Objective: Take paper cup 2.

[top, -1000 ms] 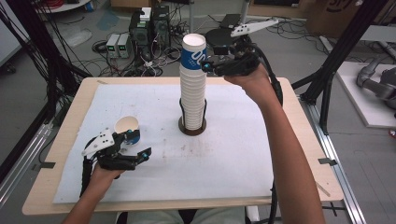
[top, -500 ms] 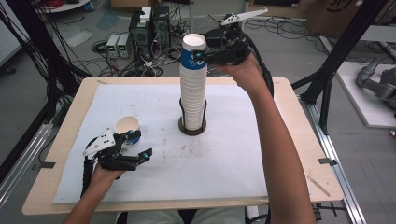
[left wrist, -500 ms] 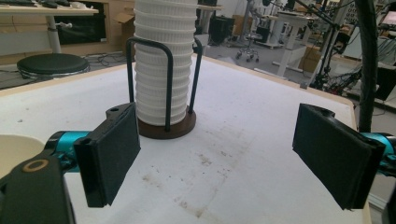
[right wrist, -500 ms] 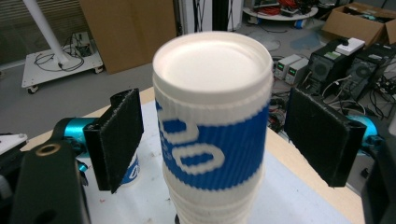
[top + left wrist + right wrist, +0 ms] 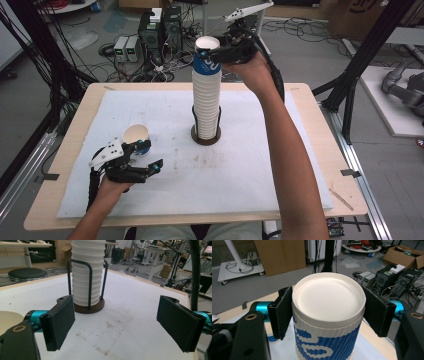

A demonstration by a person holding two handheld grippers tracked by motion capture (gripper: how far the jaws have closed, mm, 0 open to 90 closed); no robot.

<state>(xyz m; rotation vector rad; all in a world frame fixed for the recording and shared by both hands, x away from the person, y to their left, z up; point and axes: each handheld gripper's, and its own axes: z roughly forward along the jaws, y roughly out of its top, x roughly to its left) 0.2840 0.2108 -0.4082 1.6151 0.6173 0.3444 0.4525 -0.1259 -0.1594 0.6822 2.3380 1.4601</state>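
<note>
Fig.: right gripper [image 5: 328, 315], jaws just closed onto the blue-and-white ribbed paper top cup [image 5: 207, 56], atop the white cup stack [image 5: 206, 102] at table's 12 o'clock. Lift straight up, w/o tilting stack. Left gripper [image 5: 125, 326] wide, empty.

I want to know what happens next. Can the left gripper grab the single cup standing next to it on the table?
Probably yes. The left gripper has its jaws wide open with nothing between them, and the single cup stands upright just beside it on the white mat. Nothing lies between them; it would only need to turn towards the cup.
</note>
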